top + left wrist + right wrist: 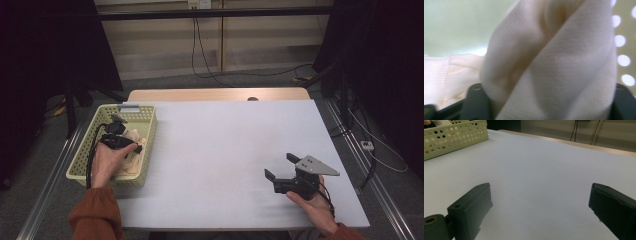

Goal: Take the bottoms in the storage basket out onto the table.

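Item 1, left gripper (134, 146): I had it down inside the yellow basket (80, 161) at the left edge of the table (225, 145). In the left gripper view its two black jaws stood either side of a thick fold of cream cloth (554, 65), and the fabric was bunched tight between them; I logged it as clenched on the cloth.

Item 2, cream cloth: it lay crumpled in the basket, under and around that gripper, partly hidden by my left hand (107, 162).

Item 3, yellow basket: perforated plastic, standing on the white tabletop at its left side; in the right gripper view it sat far off at the upper left.

Item 4, right gripper (281, 166): I held it near the front right of the table, well apart from the basket, just above the bare surface. Its jaws stood wide, released, with nothing between them.

Item 5, right hand (312, 202): wrapped around the gripper body from below.
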A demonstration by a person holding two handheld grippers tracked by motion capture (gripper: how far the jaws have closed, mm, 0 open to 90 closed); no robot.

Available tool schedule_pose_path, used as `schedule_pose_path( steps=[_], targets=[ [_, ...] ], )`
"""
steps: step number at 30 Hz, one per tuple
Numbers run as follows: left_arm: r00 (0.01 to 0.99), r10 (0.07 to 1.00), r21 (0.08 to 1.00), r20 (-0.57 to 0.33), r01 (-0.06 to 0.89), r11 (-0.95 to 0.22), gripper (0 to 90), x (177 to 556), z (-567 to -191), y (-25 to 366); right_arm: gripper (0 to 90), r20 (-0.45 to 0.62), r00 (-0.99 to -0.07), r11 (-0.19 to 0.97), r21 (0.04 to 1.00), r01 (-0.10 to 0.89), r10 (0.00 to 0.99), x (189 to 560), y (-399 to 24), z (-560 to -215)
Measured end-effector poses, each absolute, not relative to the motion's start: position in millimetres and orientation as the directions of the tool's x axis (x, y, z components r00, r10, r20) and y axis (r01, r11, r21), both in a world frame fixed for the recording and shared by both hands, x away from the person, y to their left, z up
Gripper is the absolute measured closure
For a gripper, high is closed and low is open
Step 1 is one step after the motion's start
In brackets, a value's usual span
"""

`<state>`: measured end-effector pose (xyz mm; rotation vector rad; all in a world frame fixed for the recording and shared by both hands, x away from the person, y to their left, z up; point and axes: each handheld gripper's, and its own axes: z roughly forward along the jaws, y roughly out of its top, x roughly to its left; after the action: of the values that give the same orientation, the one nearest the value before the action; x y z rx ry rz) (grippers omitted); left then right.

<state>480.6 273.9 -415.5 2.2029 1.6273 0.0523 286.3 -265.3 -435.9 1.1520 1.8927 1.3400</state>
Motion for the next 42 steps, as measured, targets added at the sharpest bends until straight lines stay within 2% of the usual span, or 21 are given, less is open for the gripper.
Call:
schedule_pose_path(
  steps=[7, 11, 18, 26, 33, 42],
  targets=[
    [0.371, 0.922, 0.376, -0.110, 0.875, -0.307, 55.6, 474, -408, 264, 4.6, 0.039, -0.486, 0.142, 0.933, 0.330, 0.873, 286, -264, -436],
    [0.382, 0.918, 0.397, -0.105, 0.863, -0.313, 60.0, 473, -405, 265, 4.7, 0.043, -0.483, 0.138, 0.933, 0.333, 0.875, 286, -265, -436],
    [0.387, 0.916, 0.434, -0.111, 0.848, -0.305, 60.4, 471, -402, 270, 4.7, 0.044, -0.482, 0.137, 0.933, 0.334, 0.875, 286, -266, -436],
    [0.353, 0.923, 0.535, -0.155, 0.815, -0.223, 60.3, 466, -394, 281, 4.6, 0.047, -0.480, 0.133, 0.933, 0.334, 0.876, 286, -266, -436],
    [0.349, 0.923, 0.574, -0.163, 0.794, -0.199, 60.2, 463, -388, 285, 4.6, 0.050, -0.482, 0.130, 0.934, 0.333, 0.875, 286, -266, -436],
    [0.369, 0.915, 0.689, -0.160, 0.706, -0.165, 60.2, 457, -378, 290, 4.5, 0.049, -0.484, 0.132, 0.934, 0.332, 0.874, 285, -266, -436]
  ],
)
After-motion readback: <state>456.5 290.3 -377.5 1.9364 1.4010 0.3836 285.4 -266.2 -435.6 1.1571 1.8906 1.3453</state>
